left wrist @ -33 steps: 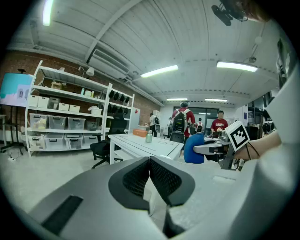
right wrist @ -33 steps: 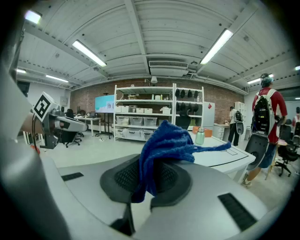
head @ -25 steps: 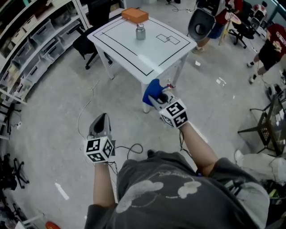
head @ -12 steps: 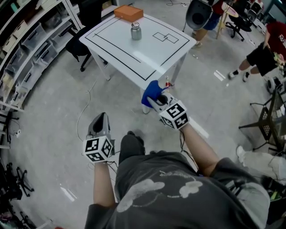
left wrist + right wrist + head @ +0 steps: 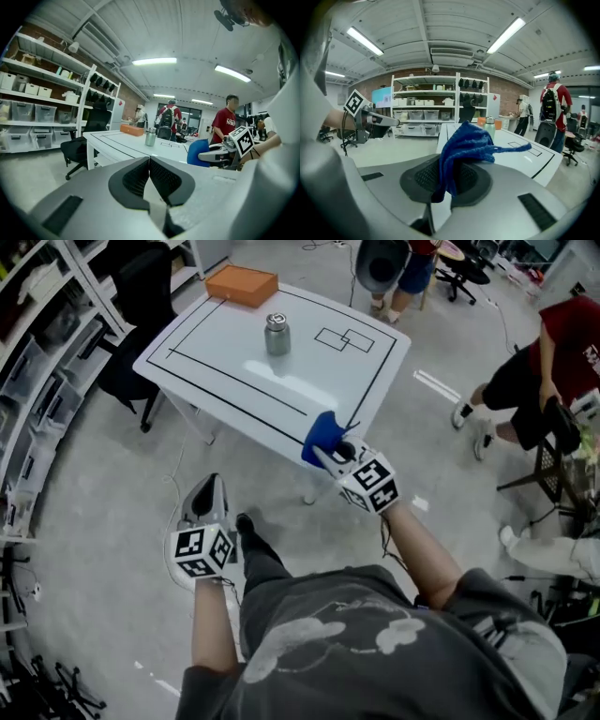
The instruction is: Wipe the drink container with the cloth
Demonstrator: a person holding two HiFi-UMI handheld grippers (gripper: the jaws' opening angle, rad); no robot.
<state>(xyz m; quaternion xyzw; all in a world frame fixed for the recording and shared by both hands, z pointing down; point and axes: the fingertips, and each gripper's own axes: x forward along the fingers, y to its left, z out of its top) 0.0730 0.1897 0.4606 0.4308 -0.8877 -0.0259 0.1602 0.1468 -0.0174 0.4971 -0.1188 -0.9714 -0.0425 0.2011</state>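
Observation:
A small steel drink container with a dark lid stands upright on the white table, near its far side. It also shows in the left gripper view and, partly hidden behind the cloth, in the right gripper view. My right gripper hovers at the table's near edge, shut on a bunched blue cloth. Down by my left hip, off the table over the floor, my left gripper is shut with nothing between its jaws.
An orange box lies at the table's far corner. Black lines and a small double rectangle mark the tabletop. Shelving and a black chair stand to the left. People and office chairs are to the right and behind the table.
The table has come closer and shifted left in the head view. My right gripper with the cloth now reaches the table's near edge. The left gripper stays low and shut.

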